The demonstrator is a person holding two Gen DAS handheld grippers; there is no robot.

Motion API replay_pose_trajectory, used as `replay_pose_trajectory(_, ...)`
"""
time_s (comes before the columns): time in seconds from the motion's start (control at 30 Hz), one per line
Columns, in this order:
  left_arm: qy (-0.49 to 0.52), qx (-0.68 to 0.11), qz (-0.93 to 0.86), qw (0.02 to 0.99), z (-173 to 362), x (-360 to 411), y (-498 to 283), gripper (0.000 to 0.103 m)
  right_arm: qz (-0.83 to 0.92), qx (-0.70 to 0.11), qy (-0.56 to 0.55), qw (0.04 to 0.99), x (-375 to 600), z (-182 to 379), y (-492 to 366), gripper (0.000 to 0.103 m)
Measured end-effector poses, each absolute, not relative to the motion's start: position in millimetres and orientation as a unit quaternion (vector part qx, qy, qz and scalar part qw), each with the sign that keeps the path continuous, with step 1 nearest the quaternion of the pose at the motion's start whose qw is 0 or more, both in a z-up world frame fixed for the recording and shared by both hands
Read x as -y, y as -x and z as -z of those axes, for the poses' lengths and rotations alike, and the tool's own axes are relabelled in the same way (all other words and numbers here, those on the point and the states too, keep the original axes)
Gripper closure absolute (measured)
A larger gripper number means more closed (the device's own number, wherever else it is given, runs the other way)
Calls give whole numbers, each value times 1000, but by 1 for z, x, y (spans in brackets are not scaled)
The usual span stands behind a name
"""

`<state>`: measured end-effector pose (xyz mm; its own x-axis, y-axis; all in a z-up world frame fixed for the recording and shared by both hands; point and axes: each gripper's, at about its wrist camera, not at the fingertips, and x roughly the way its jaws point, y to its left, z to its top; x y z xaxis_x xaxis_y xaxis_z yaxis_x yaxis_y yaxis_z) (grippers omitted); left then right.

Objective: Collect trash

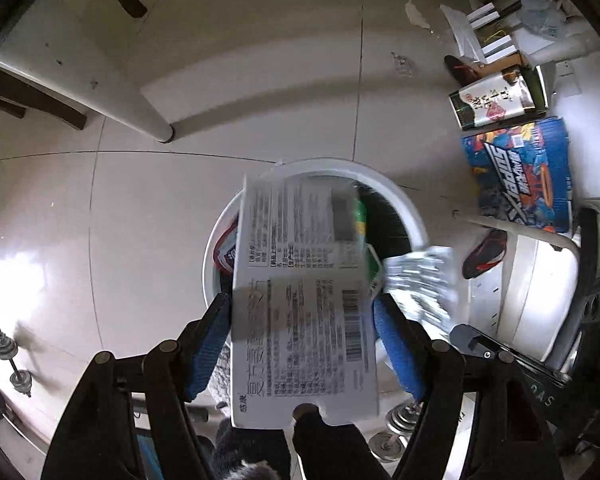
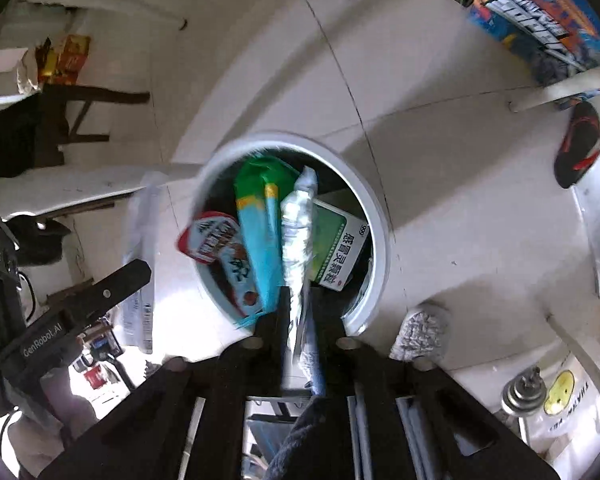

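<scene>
Left wrist: left gripper (image 1: 302, 308) spread either side of flat medicine box (image 1: 300, 300) over white bin (image 1: 396, 196); light, stiff card, grip on side edges. Right wrist: right gripper (image 2: 298, 312) pinching silvery blister pack (image 2: 296, 232) above the bin; thin, slick, crushes easily, so pinch near the end.

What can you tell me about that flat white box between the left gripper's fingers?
The flat white box looks like thin cardboard, printed with dense grey text and a barcode, slightly blurred. It sits lengthwise between the left gripper's blue pads, whose jaws stand wide; whether they touch it is unclear. Its far end reaches over the round white bin, which already holds packaging.
</scene>
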<state>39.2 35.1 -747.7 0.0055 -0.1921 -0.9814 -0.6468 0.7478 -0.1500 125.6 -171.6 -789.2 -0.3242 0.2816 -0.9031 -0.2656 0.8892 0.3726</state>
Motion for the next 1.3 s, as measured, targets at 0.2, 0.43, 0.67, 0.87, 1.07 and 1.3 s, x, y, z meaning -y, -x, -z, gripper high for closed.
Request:
replay_pose_trajectory(0.2,268,-683,-196,651,722,-38,-13,0,-213,-750,94,619,169,773,-112,5)
replay_pose_trajectory(0.43,244,-664,-221,671,618,-28,28,0,-200,-700,154,668,172,659,-89,0)
replay_pose_trajectory(0.67,251,-642,-213,692,476,-7,64,0,-224,-674,152,688,182,502,-57,0)
replay_pose_trajectory(0.87,249,-629,-179,715,364,13,85,0,-250,-666,129,691,200,375,-28,0)
replay_pose_trajectory(1.07,255,-599,-154,744,277,24,97,0,-282,-653,99,696,216,263,-2,0)
replay_pose_trajectory(1.3,280,-554,-122,775,195,35,112,0,-312,-636,64,703,230,174,16,0)
